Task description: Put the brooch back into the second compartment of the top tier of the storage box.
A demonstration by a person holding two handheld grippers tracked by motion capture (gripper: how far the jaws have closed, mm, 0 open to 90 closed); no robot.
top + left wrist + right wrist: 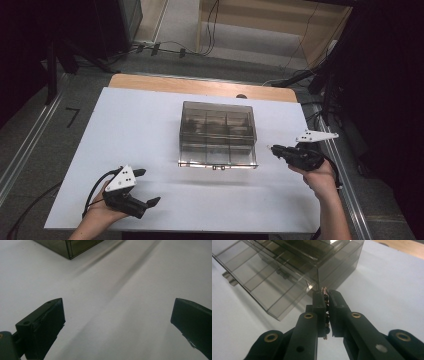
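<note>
A smoky clear plastic organizer box (218, 132) with several compartments stands in the middle of the white table top, its lid hanging open toward the front (262, 287). My right gripper (274, 148) hovers just right of the box's front right corner. In the right gripper view its jaws (326, 293) are shut on a thin string of dark and gold beads (326, 315). My left gripper (146, 186) rests at the front left of the table, well away from the box. Its jaws stand wide open (117, 315) over bare white surface, with nothing between them.
A white sheet (150, 120) covers the wooden table (200, 86), whose far edge shows bare wood. Cables and dark stands lie on the floor beyond. A corner of the box (70, 247) sits at the top of the left gripper view.
</note>
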